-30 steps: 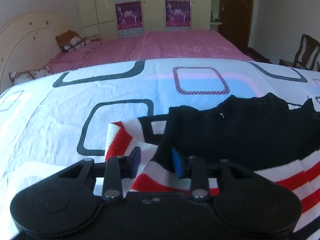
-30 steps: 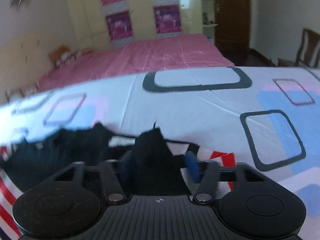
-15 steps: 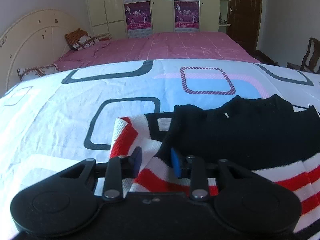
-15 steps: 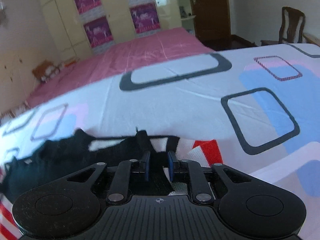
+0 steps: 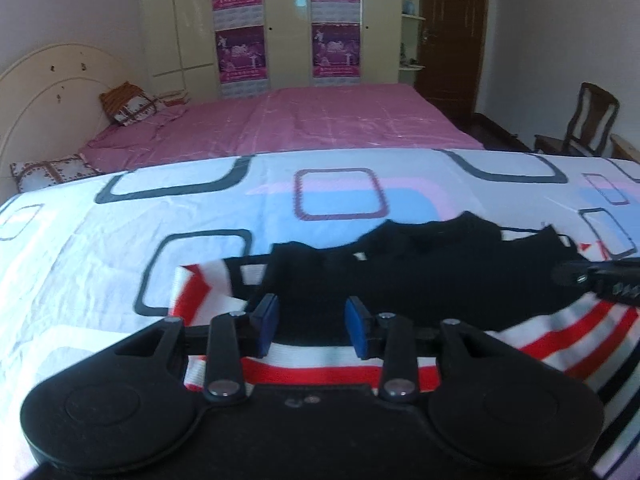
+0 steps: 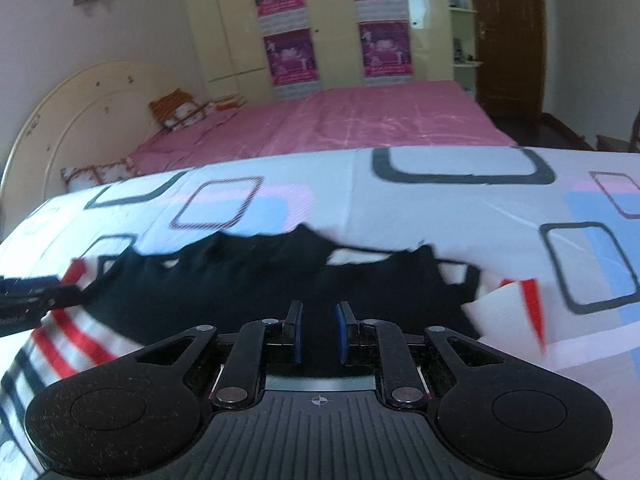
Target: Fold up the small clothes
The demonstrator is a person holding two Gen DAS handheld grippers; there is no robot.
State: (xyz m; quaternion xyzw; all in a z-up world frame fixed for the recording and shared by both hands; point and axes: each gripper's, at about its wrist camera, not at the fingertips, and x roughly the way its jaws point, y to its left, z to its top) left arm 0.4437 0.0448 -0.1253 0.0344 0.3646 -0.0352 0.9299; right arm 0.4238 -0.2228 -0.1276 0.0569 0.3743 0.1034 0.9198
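A small black sweater (image 5: 420, 276) with red, white and dark striped trim lies spread flat on a white bedsheet (image 5: 100, 240) printed with rounded squares, its striped hem nearest both cameras. On the left, the left gripper (image 5: 312, 326) hangs low over the sweater's striped edge, its blue-padded fingers (image 5: 267, 322) spread apart with nothing between them. To the right, the right gripper (image 6: 319, 330) sits over the black fabric, its fingers parted by a narrower gap, gripping nothing. Behind the sheet stretches a pink bed (image 6: 360, 120) with a cream headboard (image 6: 80, 112).
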